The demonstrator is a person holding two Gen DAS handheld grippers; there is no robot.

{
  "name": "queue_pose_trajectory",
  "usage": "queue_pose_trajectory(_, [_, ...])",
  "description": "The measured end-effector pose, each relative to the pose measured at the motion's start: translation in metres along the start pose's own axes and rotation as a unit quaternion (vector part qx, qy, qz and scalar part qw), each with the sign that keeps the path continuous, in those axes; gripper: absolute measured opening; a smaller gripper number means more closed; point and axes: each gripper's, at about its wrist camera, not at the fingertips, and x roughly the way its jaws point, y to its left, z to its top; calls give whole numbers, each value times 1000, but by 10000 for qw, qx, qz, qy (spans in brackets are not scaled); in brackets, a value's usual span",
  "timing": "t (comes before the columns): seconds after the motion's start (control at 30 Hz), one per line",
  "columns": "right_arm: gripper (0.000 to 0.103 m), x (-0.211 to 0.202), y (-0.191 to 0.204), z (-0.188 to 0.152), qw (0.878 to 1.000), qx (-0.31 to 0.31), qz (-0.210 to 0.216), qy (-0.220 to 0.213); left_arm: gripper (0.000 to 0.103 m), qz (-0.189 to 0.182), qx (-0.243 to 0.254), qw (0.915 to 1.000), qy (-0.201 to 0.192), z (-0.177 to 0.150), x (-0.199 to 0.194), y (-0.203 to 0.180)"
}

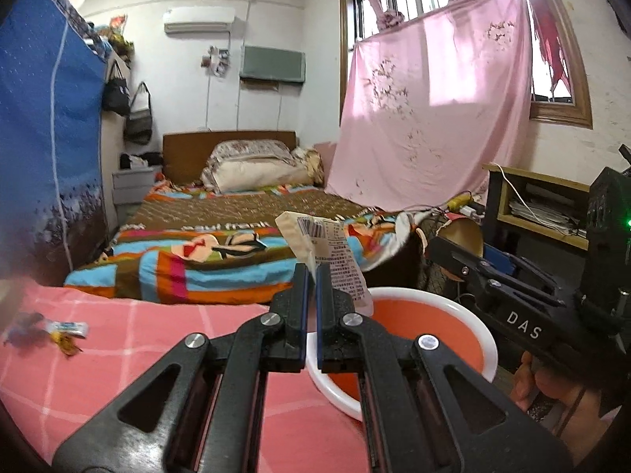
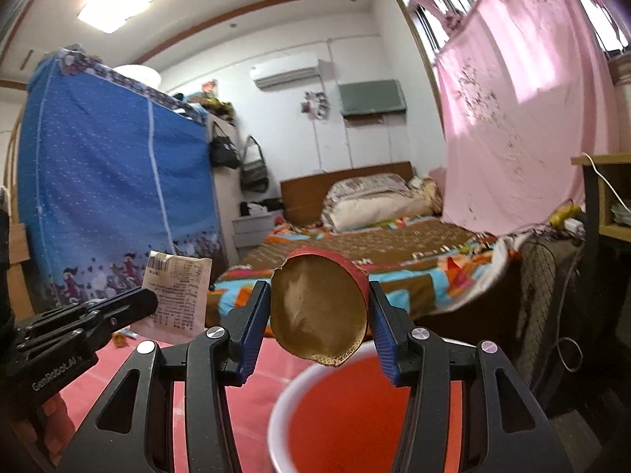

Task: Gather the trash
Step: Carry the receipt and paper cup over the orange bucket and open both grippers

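My left gripper [image 1: 312, 272] is shut on a cream snack wrapper [image 1: 323, 244] with a barcode, held upright just above the far rim of the orange bin [image 1: 441, 315] with a white rim. My right gripper [image 2: 319, 307] is shut on a crushed paper cup [image 2: 319, 311], red outside and brown inside, held over the bin [image 2: 355, 414]. The cup also shows in the left wrist view [image 1: 461, 232], and the wrapper in the right wrist view [image 2: 177, 295]. Small candy wrappers [image 1: 65, 331] lie on the pink checked cloth [image 1: 138, 354] at the left.
A bed with a colourful blanket [image 1: 221, 244] stands beyond the pink cloth. A blue fabric wardrobe [image 1: 47, 138] is at the left. A pink sheet [image 1: 434, 118] hangs by the window. A shelf desk [image 1: 540, 205] and cables are at the right.
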Motion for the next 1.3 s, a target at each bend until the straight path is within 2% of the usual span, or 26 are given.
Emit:
queue_pose_trajectory(0.4, [48,12,-33,-12,9961,388,-326,723,7,-268,-56,9965,787,-7,37,-24])
queue_pose_trajectory(0.83, [51,21,-55,-24,9902,625,-457,1162,7,-388,-64,9893,1406,-15,66,-42])
queue_pose_trajectory(1.07, [52,23,-65,-27,9867,805,-504,1319,8,-504,-459,9810,1819,-20,82,-41])
queue_pose_trajectory(1.3, [55,23,-73,-29,9839,949,-544,1415,8,-553,-788,9753,1988,-20,87,-39])
